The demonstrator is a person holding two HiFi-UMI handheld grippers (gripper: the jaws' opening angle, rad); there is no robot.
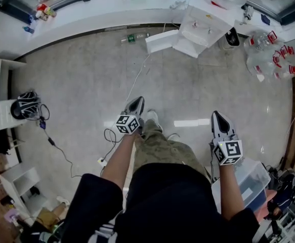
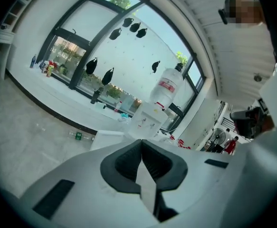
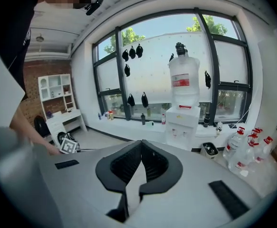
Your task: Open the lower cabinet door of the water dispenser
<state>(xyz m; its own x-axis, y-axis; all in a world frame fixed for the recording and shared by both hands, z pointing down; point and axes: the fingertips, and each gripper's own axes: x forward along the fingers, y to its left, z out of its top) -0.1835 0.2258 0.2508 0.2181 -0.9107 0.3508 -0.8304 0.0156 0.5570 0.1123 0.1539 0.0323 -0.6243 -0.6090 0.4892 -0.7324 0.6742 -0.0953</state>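
The white water dispenser (image 1: 205, 22) stands against the window ledge with a big bottle on top. It also shows far off in the left gripper view (image 2: 150, 120) and the right gripper view (image 3: 183, 122). Its lower cabinet door (image 1: 162, 40) is swung out to the left of its base, and shows again as a white panel (image 2: 110, 137). My left gripper (image 1: 137, 104) (image 2: 141, 141) and right gripper (image 1: 219, 116) (image 3: 141, 142) hang over the floor well short of the dispenser. Both are shut with nothing between the jaws.
A green bottle (image 1: 132, 38) lies on the floor by the door. A black bin (image 1: 232, 37) and several large water bottles (image 1: 268, 54) stand right of the dispenser. A black bag (image 1: 27, 105) with cables lies at left, and a plastic box (image 1: 248, 178) sits beside my right arm.
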